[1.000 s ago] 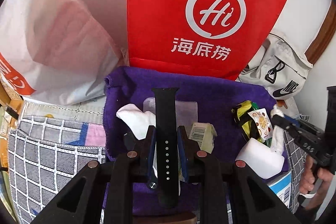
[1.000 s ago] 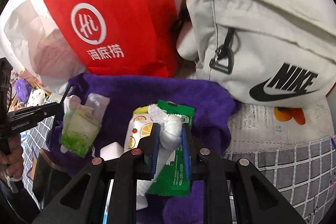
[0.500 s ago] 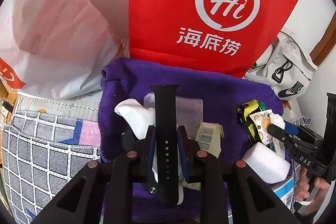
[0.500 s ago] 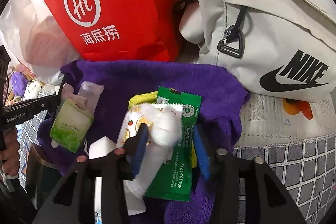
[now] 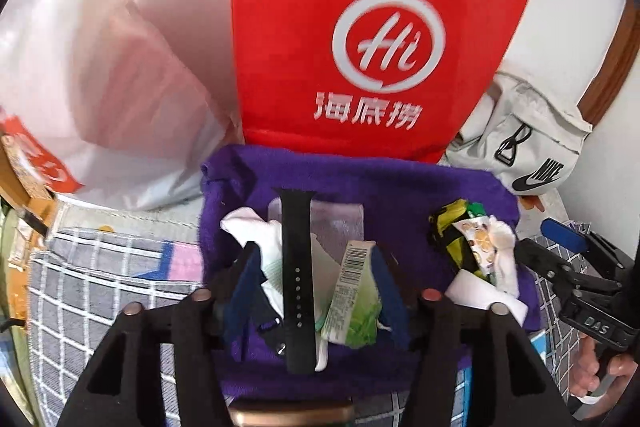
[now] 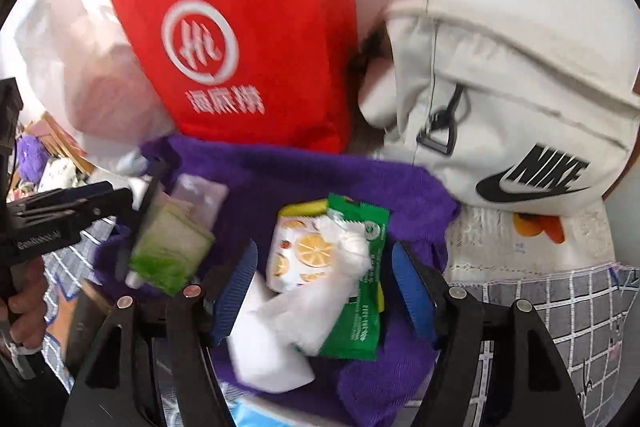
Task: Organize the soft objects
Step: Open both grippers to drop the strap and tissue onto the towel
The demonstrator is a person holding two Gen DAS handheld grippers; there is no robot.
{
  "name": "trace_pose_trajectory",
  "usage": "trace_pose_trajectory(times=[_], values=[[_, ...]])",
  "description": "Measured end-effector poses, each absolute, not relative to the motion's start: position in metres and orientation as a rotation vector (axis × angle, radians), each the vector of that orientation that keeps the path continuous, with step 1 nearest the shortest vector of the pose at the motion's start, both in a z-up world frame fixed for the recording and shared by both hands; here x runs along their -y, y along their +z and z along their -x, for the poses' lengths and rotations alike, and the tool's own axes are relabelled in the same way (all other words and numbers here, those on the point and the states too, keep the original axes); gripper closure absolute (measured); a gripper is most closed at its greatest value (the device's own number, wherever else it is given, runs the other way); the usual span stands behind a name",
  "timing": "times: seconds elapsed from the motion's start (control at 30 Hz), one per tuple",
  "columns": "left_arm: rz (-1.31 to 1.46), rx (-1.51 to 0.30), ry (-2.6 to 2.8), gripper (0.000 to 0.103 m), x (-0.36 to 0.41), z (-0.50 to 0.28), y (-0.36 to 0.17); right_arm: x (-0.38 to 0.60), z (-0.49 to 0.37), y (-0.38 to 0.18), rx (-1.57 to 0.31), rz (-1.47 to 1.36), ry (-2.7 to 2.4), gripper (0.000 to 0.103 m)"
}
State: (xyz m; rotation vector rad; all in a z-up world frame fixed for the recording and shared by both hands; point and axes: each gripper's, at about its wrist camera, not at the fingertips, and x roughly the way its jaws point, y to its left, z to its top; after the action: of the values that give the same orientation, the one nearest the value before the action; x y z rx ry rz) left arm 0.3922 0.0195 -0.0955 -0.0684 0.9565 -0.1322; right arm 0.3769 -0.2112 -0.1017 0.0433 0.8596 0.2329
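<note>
Step in hand: release. Both grippers are letting go of soft items laid on the purple towel.
Left gripper: jaws opening, pads apart; the black watch strap lies lengthwise between them on the towel, touched by neither pad as far as I can tell.
Right gripper: jaws opening, pads well apart; the white tissue wad rests between them, free, on the green packet and the orange-print packet.
Task items: two clusters on the towel. The strap lies with a white cloth, a clear pouch and a green-and-white tissue pack; the packets lie with a white block.
Next move: probably lifting both grippers clear without dragging the loose strap or tissue, then finding another soft item.
Surroundings: red shopping bag and white Nike bag behind the towel.
Hard to make out: motion blur smears the print on the packets; the towel's near edge is hidden behind the gripper bodies; whatever lies under the towel is mostly covered.
</note>
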Motion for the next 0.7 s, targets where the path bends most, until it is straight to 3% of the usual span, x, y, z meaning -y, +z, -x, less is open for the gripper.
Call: trace_pose_trajectory(times=[0.2,0.33,0.5,0.6,0.7], values=[[0.048,-0.896,-0.111,0.039,-0.019,-0.357,-0.061,0.216,-0.33,-0.066,-0.806,-0.041,0.194,0.033],[0.029,-0.847,-0.101,0.031,-0.017,-0.322,-0.037,0.214,-0.288,-0.049,-0.768,-0.038,0.183,0.033],[0.03,-0.822,-0.106,0.031,-0.013,-0.277,-0.021,0.209,-0.228,-0.029,-0.722,-0.013,0.179,0.032],[0.025,-0.801,-0.086,0.03,-0.011,-0.243,-0.013,0.208,-0.195,-0.021,-0.687,-0.018,0.164,0.016],[0.03,-0.793,-0.076,0.025,-0.011,-0.218,-0.01,0.208,-0.166,-0.015,-0.661,-0.032,0.156,0.01]])
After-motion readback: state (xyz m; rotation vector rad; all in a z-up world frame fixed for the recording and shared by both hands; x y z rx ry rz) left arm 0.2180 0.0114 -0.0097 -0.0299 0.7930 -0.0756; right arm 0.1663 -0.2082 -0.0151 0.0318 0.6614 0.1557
